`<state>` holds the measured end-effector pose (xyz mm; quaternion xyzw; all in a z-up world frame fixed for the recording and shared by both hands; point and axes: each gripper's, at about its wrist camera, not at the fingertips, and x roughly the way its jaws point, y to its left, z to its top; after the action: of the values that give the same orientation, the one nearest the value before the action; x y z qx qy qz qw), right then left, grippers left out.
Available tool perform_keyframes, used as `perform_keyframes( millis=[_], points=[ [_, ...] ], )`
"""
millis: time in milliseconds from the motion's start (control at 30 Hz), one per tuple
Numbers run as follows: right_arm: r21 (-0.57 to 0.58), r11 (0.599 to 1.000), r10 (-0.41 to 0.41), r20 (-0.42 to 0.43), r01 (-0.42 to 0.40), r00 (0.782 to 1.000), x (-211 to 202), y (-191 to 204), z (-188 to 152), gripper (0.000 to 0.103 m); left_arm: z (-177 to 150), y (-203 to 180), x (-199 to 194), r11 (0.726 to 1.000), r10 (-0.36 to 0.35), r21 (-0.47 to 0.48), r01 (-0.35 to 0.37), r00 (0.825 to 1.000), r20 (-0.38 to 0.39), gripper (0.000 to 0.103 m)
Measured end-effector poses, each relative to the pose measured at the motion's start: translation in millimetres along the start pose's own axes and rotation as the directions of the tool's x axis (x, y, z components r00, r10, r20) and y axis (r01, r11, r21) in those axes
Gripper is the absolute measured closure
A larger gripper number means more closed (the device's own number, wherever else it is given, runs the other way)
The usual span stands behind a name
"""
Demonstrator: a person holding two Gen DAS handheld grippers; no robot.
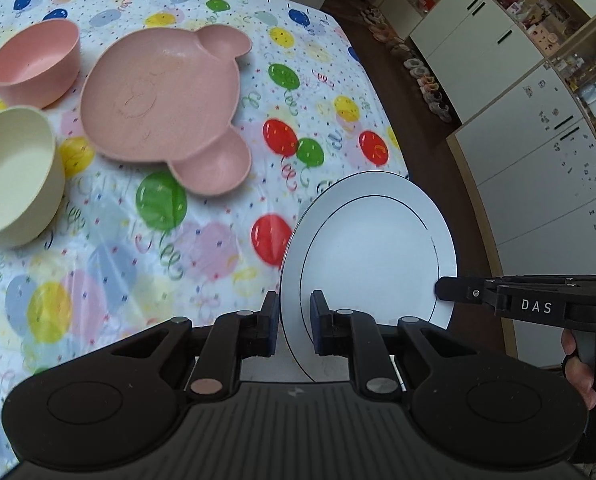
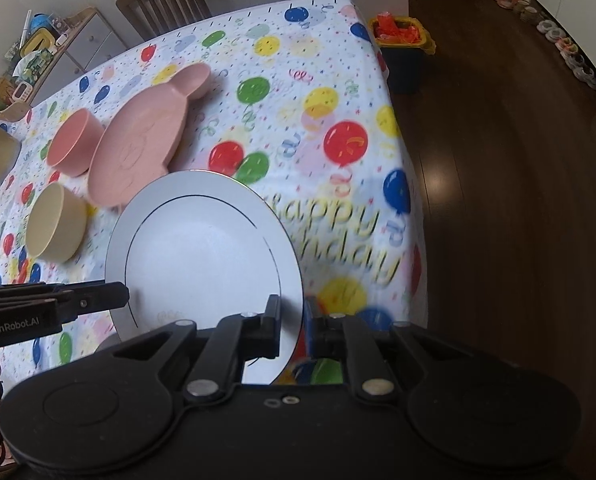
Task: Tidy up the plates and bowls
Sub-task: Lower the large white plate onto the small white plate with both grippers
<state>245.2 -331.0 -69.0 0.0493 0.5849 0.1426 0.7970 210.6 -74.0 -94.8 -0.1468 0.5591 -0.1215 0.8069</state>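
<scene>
A white round plate with a thin dark ring is held tilted above the table; it also shows in the right wrist view. My left gripper is shut on its near-left rim. My right gripper is shut on its opposite rim, and it shows in the left wrist view at the plate's right edge. On the table lie a pink bear-shaped divided plate, a pink bowl and a cream bowl. These also show in the right wrist view: pink plate, pink bowl, cream bowl.
The table wears a balloon-print cloth. Its right edge drops to a dark wood floor. A bin with orange contents stands by the far corner, a chair behind the table. White cabinets line the room's right side.
</scene>
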Motion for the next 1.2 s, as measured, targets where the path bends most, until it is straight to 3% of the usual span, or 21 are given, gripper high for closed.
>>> perform_keyframes(
  millis=[533,1200],
  points=[
    [0.042,0.999,-0.009,-0.078,0.012,0.997,12.0,37.9,-87.6,0.093,-80.0,33.6,-6.8,1.000,0.026,0.006,-0.025,0.995,-0.094,0.088],
    [0.050,0.998,-0.026,-0.110,0.031,0.994,31.0,41.7,-97.8,0.093,-94.0,42.3,7.2,0.998,0.050,-0.016,-0.053,0.989,-0.138,0.088]
  ],
)
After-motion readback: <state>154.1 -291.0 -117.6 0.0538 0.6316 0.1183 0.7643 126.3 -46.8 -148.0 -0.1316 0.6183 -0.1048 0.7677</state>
